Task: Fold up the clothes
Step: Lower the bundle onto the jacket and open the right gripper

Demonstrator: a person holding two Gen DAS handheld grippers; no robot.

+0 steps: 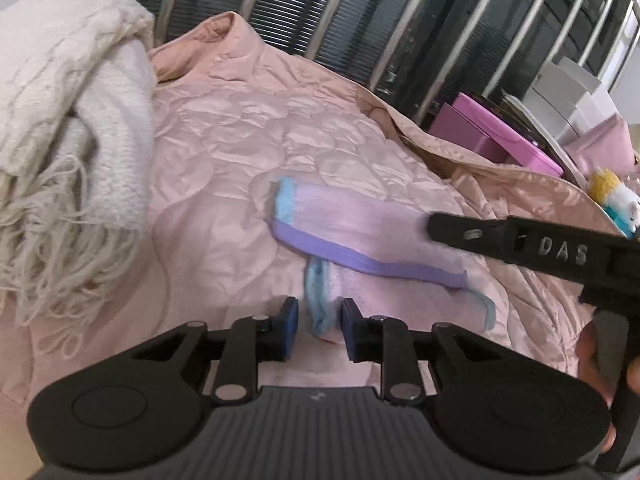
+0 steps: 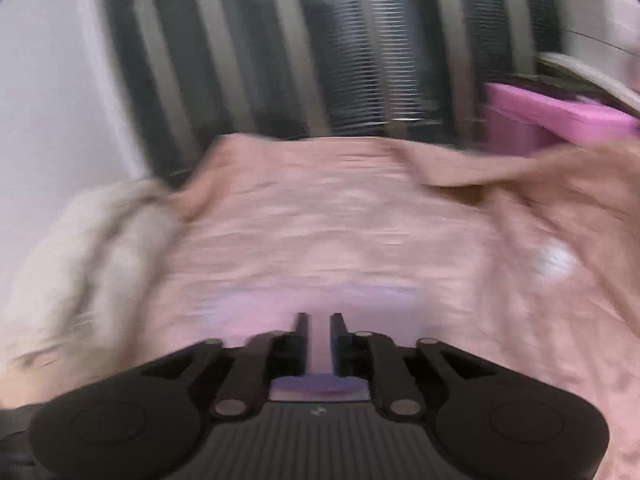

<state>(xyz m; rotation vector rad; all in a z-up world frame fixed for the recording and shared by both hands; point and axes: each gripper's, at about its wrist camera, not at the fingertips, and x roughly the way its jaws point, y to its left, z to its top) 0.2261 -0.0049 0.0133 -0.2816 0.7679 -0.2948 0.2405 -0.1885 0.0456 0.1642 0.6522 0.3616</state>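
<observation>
A small lilac-pink garment (image 1: 360,232) with a purple band and light blue trim lies crumpled on the pink quilted bedspread (image 1: 240,140). My left gripper (image 1: 319,320) is open at its near edge. A fold of the blue trim (image 1: 320,304) lies in the gap, and the pads stand clear of it. My right gripper (image 1: 434,226) reaches in from the right over the garment's far side. In the blurred right wrist view my right gripper (image 2: 319,334) has its fingers close together, with lilac fabric (image 2: 319,390) running between them.
A cream fringed blanket (image 1: 68,140) is heaped at the left of the bed. Metal window bars (image 1: 360,12) run behind it. Pink boxes (image 1: 492,136) and a plush toy (image 1: 612,196) sit at the right. A hand (image 1: 592,352) holds the right gripper.
</observation>
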